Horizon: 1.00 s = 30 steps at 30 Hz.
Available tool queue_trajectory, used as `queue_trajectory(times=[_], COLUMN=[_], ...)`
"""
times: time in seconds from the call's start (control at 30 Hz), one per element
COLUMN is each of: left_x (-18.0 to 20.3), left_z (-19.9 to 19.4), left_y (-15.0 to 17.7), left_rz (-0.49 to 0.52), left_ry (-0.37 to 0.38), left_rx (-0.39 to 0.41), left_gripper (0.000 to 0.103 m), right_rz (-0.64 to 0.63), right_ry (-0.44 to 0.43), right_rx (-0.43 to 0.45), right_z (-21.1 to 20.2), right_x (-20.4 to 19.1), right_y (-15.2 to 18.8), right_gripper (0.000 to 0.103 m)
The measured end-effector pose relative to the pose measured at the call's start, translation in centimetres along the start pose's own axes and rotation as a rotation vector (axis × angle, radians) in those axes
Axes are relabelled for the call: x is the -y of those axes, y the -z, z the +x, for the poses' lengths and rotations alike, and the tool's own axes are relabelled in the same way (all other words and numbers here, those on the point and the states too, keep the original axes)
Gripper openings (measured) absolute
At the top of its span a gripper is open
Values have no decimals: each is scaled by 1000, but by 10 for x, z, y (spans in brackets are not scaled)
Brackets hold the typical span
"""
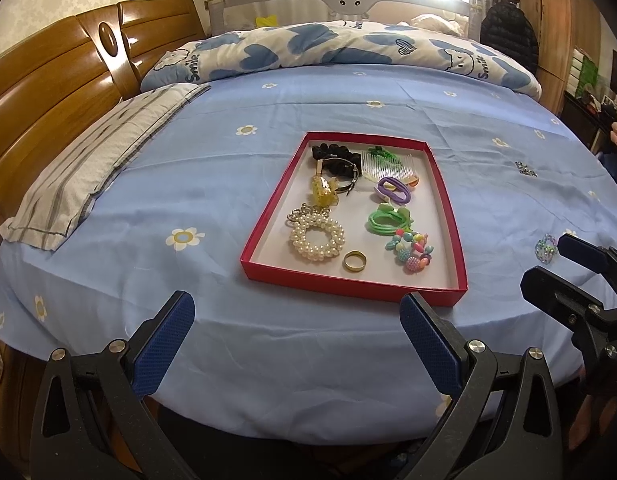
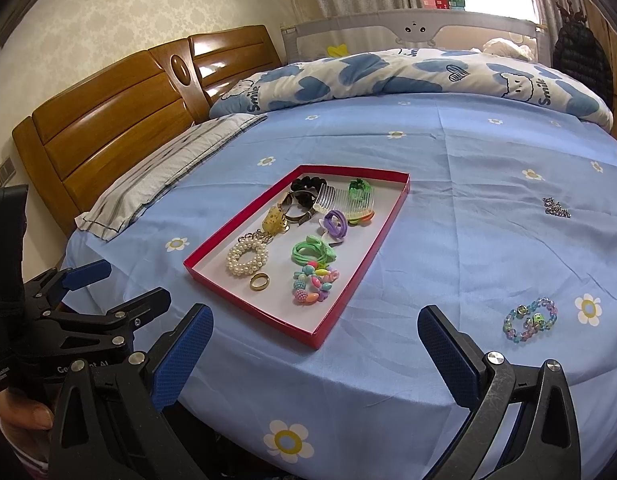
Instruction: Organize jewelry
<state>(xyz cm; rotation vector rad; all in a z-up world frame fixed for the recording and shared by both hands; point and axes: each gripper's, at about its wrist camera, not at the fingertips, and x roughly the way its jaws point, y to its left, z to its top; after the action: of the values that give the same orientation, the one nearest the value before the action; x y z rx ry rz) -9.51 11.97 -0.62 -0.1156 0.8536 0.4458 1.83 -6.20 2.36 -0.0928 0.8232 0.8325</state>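
A red tray point(image 1: 268, 224) point(image 2: 360, 276) lies on the blue bed sheet and holds several pieces: a pearl bracelet point(image 1: 317, 240) point(image 2: 246, 258), a gold ring point(image 1: 354, 261) point(image 2: 259, 281), a colourful bead bracelet point(image 1: 413, 249) point(image 2: 314, 284), green hair ties, combs and a black scrunchie. A pastel bead bracelet point(image 2: 530, 319) point(image 1: 546, 248) and a small dark sparkly piece point(image 2: 556, 207) point(image 1: 525, 169) lie on the sheet right of the tray. My left gripper point(image 1: 298, 340) point(image 2: 120, 280) is open and empty before the tray's near edge. My right gripper point(image 2: 314, 356) point(image 1: 548, 262) is open and empty, left of the pastel bracelet.
A grey striped pillow point(image 1: 92, 168) lies at the left by the wooden headboard point(image 1: 48, 92). A rolled blue-and-white duvet point(image 1: 340, 52) lies across the far side of the bed. The bed's near edge point(image 1: 292, 428) drops off just under the grippers.
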Motion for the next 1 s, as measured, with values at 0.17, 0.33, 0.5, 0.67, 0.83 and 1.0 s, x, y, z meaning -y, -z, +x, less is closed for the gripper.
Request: queue_trajectory(times=[0.17,0.33,0.5,0.67,0.83,1.0], left_x=[1,1,1,2,2,4], left_z=[1,3,5,7,9,12], left_y=[0,0,0,0,0,-1], left_rz=[0,1,2,6,8,12], left_ry=[4,7,8,9,11,13], left_rx=[-3,-8,-11,-16,-19,-27], left_gripper=[103,103,103,103,103,103], right_rz=[1,2,6,6,6,13], right_ry=[-1,-2,-5,-6,-6,-11], right_rx=[0,0,-1,-1,-1,-6], right_z=[0,0,1,1,1,3], right_x=[0,0,-1,-1,-1,-2], right_y=[-1,0,0,0,0,1], right_gripper=[103,103,103,103,103,103])
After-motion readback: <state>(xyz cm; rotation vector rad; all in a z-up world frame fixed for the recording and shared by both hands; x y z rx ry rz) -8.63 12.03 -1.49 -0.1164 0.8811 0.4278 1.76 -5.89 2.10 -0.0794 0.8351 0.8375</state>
